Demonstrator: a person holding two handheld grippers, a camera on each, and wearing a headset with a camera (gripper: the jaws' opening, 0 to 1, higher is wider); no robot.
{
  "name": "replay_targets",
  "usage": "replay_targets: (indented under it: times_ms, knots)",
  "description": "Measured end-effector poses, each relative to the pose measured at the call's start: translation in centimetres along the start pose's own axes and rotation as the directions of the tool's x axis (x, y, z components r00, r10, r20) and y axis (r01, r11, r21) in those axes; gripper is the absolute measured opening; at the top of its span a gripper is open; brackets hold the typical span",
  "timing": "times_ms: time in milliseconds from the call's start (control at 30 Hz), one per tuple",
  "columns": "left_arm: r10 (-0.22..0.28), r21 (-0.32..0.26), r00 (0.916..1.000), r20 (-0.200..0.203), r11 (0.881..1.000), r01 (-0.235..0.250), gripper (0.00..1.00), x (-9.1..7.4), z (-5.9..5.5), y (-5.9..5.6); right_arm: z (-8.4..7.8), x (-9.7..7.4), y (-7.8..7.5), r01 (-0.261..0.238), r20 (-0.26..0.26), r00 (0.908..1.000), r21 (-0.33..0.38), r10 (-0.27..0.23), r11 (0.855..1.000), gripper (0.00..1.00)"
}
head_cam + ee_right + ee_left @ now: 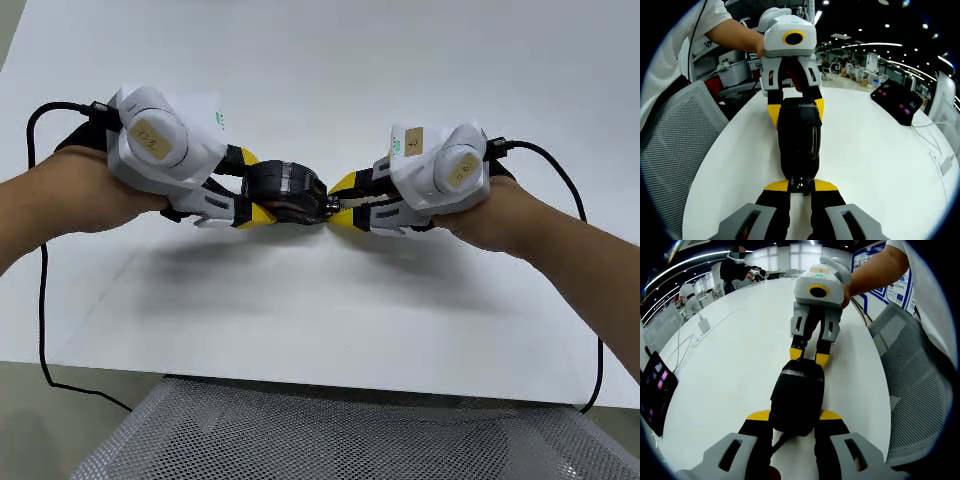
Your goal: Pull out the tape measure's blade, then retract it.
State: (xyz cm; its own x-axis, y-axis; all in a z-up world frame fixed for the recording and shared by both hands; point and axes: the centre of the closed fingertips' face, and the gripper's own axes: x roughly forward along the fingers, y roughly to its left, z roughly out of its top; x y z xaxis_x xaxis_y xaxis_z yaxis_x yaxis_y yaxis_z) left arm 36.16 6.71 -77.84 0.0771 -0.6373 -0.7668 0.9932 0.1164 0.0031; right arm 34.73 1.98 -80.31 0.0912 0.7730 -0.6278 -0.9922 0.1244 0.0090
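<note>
The tape measure (285, 192) is held just above the table (300, 60), with its long axis running 9 to 3 o'clock in the head view. The left gripper (254, 188) clamps the case from 9 and the right gripper (341, 202) pinches the blade tip (801, 184) at 3, so the pull likely runs toward 3.

White desk (320, 330) stretches away under bright light; a grey mesh chair (330, 435) sits at its near edge. Far beyond, a dim open office, curved ceiling light strips (888, 45) glowing, spotlights (926, 26) overhead.

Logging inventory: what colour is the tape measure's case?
Tape measure case: black, clearest in left gripper view.
</note>
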Motion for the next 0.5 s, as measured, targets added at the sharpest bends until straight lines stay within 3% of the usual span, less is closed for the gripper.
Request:
replay_targets:
  times_ms: [500]
  knots:
    - [0.006, 0.018, 1.0, 0.007, 1.0, -0.006, 0.26, -0.05, -0.14, 0.08, -0.02, -0.06, -0.07, 0.014, 0.004, 0.9999, 0.02, -0.014, 1.0, 0.1]
